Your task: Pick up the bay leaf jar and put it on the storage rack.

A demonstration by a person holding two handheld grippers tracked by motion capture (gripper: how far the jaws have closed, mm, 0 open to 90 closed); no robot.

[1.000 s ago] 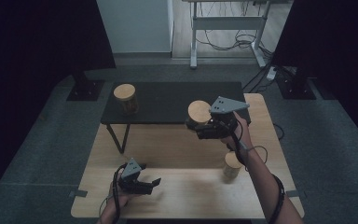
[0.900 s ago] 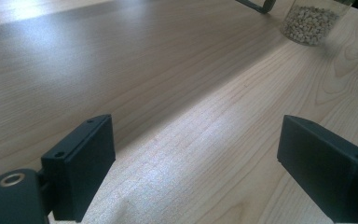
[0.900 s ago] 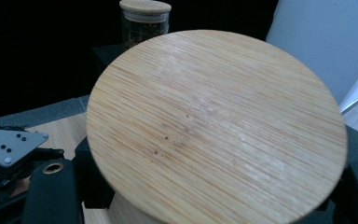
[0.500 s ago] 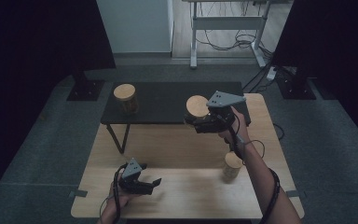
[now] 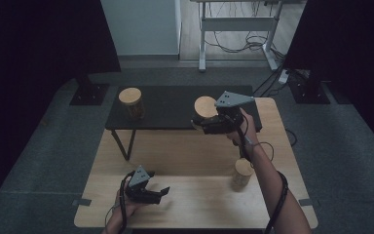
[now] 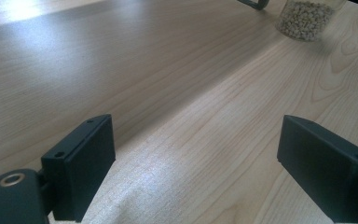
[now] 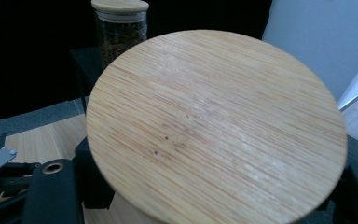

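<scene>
The right gripper [image 5: 200,123] is clamped on 1 jar with a wooden lid [image 7: 214,126], holding it up by the black shelf [image 5: 175,105], likely to set it there. The left gripper [image 5: 160,193] rests on the table [image 5: 195,156], jaws apart, empty.

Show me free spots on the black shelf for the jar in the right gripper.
Bare stretch of black shelf between the dark-filled jar and the held jar in the right gripper. Wooden table is bare between the left gripper and the pale-filled jar.
</scene>
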